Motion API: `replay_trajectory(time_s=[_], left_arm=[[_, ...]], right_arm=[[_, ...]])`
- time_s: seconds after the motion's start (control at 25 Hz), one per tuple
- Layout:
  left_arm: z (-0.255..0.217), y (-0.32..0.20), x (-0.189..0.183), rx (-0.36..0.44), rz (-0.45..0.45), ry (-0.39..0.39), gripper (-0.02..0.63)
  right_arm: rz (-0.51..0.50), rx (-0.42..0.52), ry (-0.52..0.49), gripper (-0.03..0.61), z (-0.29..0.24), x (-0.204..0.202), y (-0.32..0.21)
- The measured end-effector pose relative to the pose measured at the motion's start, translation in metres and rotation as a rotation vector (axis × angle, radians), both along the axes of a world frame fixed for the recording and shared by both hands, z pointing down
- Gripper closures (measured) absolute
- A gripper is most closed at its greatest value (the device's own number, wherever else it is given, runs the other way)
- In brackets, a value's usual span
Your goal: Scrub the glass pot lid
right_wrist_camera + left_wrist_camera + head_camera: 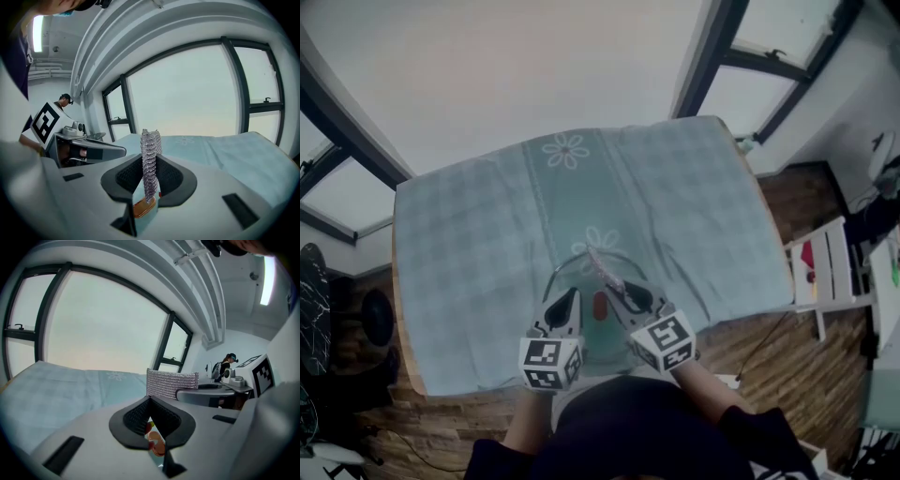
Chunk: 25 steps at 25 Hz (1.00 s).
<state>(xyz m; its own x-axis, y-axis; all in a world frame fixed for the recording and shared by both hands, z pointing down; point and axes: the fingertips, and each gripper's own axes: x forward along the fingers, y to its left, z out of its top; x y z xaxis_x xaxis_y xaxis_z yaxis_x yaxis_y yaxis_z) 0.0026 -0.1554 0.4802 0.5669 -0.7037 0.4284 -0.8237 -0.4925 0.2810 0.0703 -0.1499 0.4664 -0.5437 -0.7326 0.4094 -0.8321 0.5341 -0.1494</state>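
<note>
Lid (592, 281) lies loose on the table (469, 244) near its front edge, left gripper (567, 300) closed tight with nothing seen in it, right gripper (623, 295) clamping 1 mesh scrub pad (151, 145) over that edge; unpinned, scrubbing may skate it off.

Teal checked tablecloth (469, 253); silvery scrubber (150, 157)
</note>
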Motion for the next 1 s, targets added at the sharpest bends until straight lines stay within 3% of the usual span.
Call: replay_trajectory(time_s=[0.44,1.0], left_arm=[[0.017,-0.010,-0.030,-0.046,-0.144,-0.006,0.618],[0.038,-0.006,-0.040,-0.101,-0.161,-0.017,0.618]], right_arm=[[-0.093,-0.062,0.060,0.503,0.039,-0.015,-0.032],[-0.127,-0.123,0.177,0.502,0.091,-0.026,-0.059]])
